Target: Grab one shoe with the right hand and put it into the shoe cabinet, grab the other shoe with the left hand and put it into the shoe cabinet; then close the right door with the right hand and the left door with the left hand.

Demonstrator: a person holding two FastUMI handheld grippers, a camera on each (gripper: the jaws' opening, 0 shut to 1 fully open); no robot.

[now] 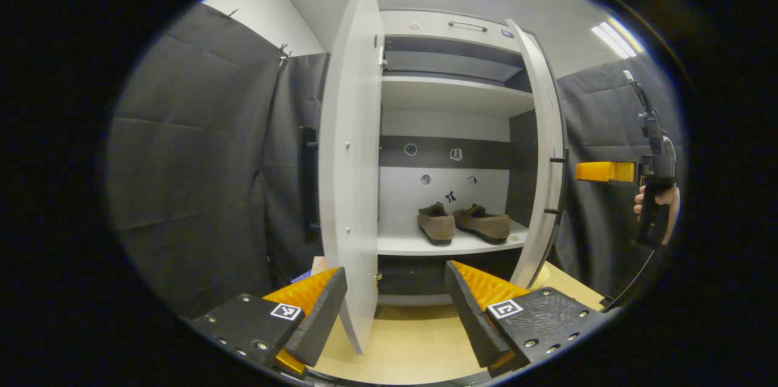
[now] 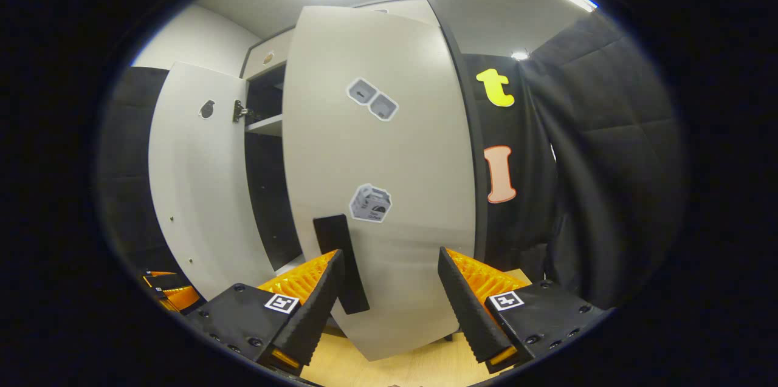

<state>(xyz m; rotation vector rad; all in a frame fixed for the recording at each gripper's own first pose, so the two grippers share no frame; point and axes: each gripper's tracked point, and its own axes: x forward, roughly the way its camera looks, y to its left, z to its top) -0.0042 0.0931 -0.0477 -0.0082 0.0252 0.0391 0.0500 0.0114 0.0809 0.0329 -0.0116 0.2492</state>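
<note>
Two brown shoes (image 1: pixel 436 224) (image 1: pixel 484 223) sit side by side on the lower shelf (image 1: pixel 419 246) of the white shoe cabinet. Both doors stand open: the left door (image 1: pixel 347 162) is edge-on close in front of me, the right door (image 1: pixel 545 156) swings out on the far side. My left gripper (image 1: pixel 395 308) is open and holds nothing, low in front of the cabinet. In the right gripper view, my right gripper (image 2: pixel 392 296) is open close to the outer face of the right door (image 2: pixel 389 192), whose black handle (image 2: pixel 340 262) lies just by the left finger.
A hand (image 1: pixel 655 200) holds the right gripper (image 1: pixel 602 171) beyond the right door, beside the black cloth wall. An upper shelf (image 1: pixel 453 95) holds nothing. The left door (image 2: pixel 194 180) and left gripper (image 2: pixel 167 290) show at the left of the right gripper view. Pale wooden floor (image 1: pixel 407 344) lies below.
</note>
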